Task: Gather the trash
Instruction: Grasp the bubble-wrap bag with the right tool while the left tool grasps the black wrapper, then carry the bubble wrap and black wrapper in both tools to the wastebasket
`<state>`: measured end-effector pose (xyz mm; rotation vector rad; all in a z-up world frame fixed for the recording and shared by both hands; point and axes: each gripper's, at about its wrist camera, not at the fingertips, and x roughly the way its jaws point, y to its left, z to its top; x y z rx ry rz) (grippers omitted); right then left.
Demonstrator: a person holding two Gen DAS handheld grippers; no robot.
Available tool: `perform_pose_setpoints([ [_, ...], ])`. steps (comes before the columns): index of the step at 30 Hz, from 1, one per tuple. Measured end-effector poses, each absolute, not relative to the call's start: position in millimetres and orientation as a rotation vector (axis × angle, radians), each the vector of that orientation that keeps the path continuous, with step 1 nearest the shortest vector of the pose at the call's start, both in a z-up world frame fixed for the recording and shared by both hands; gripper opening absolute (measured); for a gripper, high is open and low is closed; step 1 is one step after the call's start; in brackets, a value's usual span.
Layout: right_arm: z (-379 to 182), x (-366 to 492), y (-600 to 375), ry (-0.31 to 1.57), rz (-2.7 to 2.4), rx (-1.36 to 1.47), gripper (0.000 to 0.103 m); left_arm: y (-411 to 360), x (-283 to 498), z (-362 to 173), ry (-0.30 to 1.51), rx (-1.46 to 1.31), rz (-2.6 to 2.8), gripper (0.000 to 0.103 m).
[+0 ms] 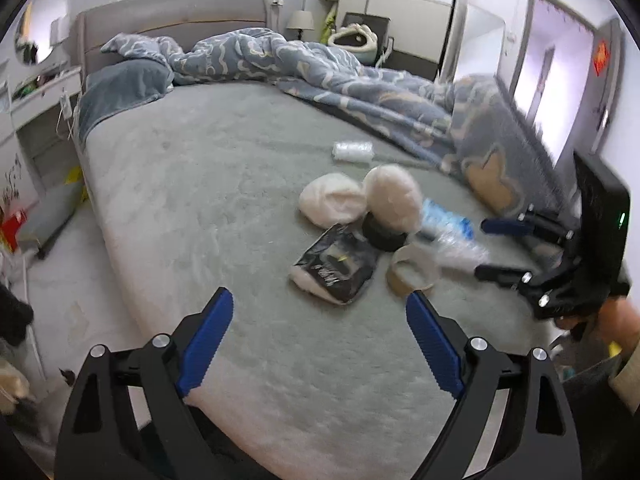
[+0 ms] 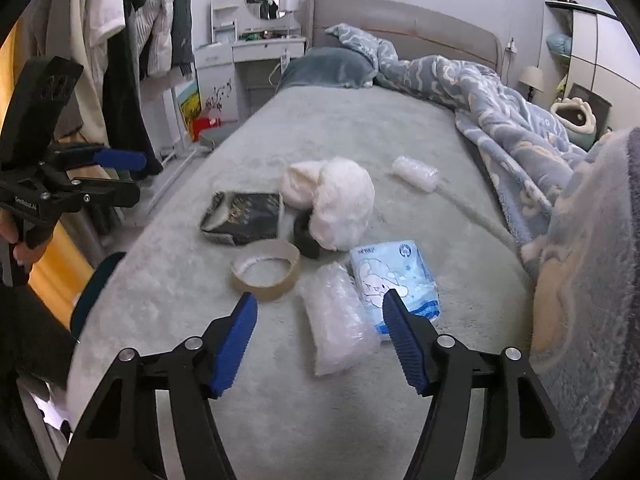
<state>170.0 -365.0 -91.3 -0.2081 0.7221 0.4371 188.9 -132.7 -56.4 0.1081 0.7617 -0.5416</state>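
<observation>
Litter lies in a cluster on the grey bed: a black packet, a brown tape roll, a clear bubble-wrap bag, a pale blue tissue pack and a small plastic roll. My left gripper is open just short of the black packet, holding nothing. My right gripper is open too, its fingers on either side of the near end of the bubble-wrap bag without touching it. Each gripper shows in the other's view, the right gripper and the left gripper.
Two white fluffy pads joined over a black round piece lie behind the litter. A rumpled blue duvet covers the bed's right side. A dressing table and hanging clothes stand to the left beyond the bed.
</observation>
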Motion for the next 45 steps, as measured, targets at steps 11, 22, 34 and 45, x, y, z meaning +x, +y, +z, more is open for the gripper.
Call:
perform_pose_setpoints([
  [11, -110, 190, -360, 0.795, 0.449, -0.268, 0.052, -150, 223, -78, 0.786, 0.143, -0.647, 0.091],
  [22, -111, 204, -359, 0.877, 0.411, -0.249, 0.039, -168, 235, -91, 0.801, 0.226, -0.653, 0.092],
  [34, -81, 209, -384, 0.834, 0.515, 0.154, 0.039, -186, 251, -109, 0.842, 0.245, -0.66, 0.087],
  [45, -74, 214, -351, 0.838, 0.544, 0.117, 0.039, -167, 256, -100, 0.856, 0.112, -0.685, 0.065],
])
